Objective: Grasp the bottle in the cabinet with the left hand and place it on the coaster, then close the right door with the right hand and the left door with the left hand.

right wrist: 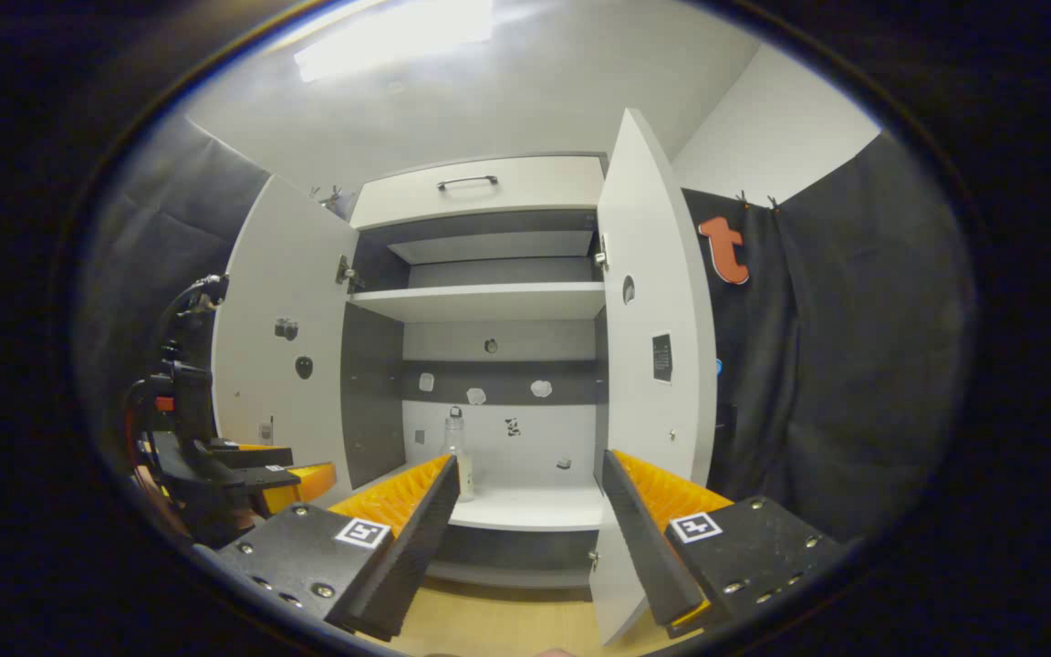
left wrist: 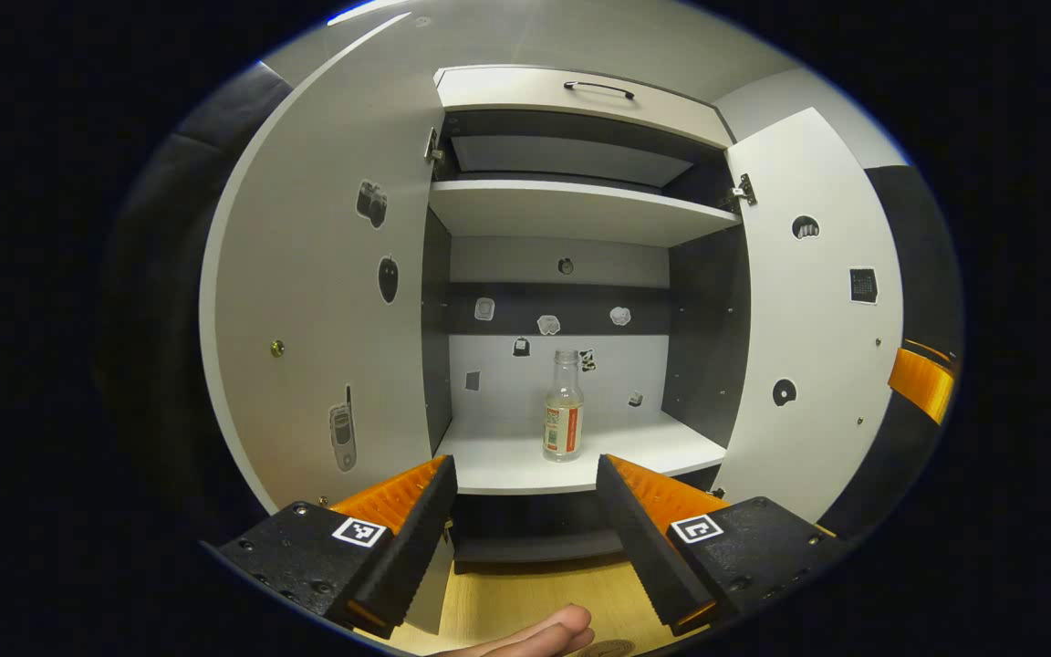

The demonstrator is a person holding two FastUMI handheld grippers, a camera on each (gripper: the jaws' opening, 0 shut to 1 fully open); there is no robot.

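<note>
both views face the open cabinet [left wrist: 571, 210] [right wrist: 489, 301] head-on; the left gripper view sits nearer, the right gripper view farther back and rightward.

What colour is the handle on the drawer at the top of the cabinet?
Dark, nearly black, on the pale drawer front; the handle shows best in the left gripper view.
</note>
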